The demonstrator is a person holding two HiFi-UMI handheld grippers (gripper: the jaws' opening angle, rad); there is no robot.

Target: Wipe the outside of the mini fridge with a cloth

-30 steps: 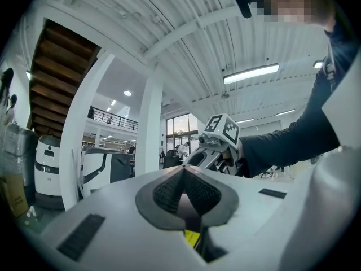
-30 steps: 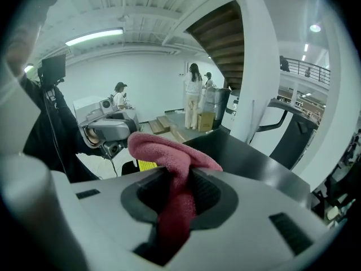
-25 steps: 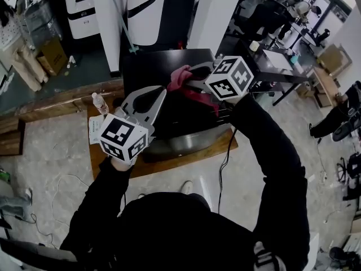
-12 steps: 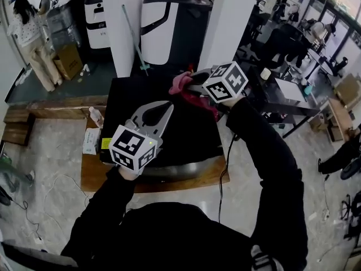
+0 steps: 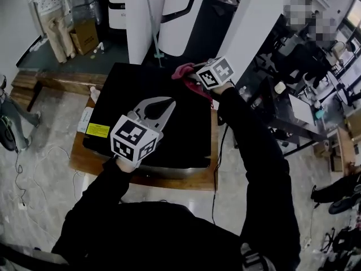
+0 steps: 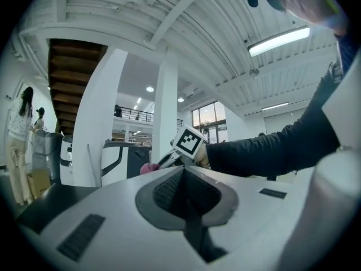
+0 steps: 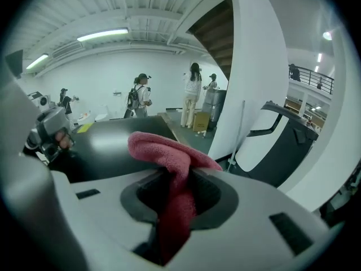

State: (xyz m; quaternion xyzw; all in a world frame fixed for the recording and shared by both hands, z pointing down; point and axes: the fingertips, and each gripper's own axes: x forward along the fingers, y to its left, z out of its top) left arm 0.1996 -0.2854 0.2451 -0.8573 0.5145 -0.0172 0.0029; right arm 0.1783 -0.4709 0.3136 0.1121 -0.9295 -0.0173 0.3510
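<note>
The black mini fridge (image 5: 135, 92) lies below me on a wooden pallet, its broad top face (image 7: 107, 137) up. My right gripper (image 5: 189, 75) is shut on a pink-red cloth (image 5: 183, 72) at the fridge's far right edge; the cloth (image 7: 169, 157) bunches out between the jaws. Over the middle of the top my left gripper (image 5: 166, 103) hovers shut with nothing in it, jaws meeting at the tip (image 6: 177, 171). The right gripper's marker cube (image 6: 188, 143) shows ahead in the left gripper view.
The wooden pallet (image 5: 141, 176) juts out under the fridge. A water bottle (image 5: 93, 93) and a paper leaflet (image 5: 84, 120) sit at the fridge's left. White columns (image 5: 138, 16) and a black-and-white machine (image 5: 186, 21) stand behind. Desks with people fill the right; cables trail on the floor.
The view has swung, so the fridge sits lower and more to the left in frame. My right gripper with the cloth has reached the far right edge of the top. The left stays over the middle.
</note>
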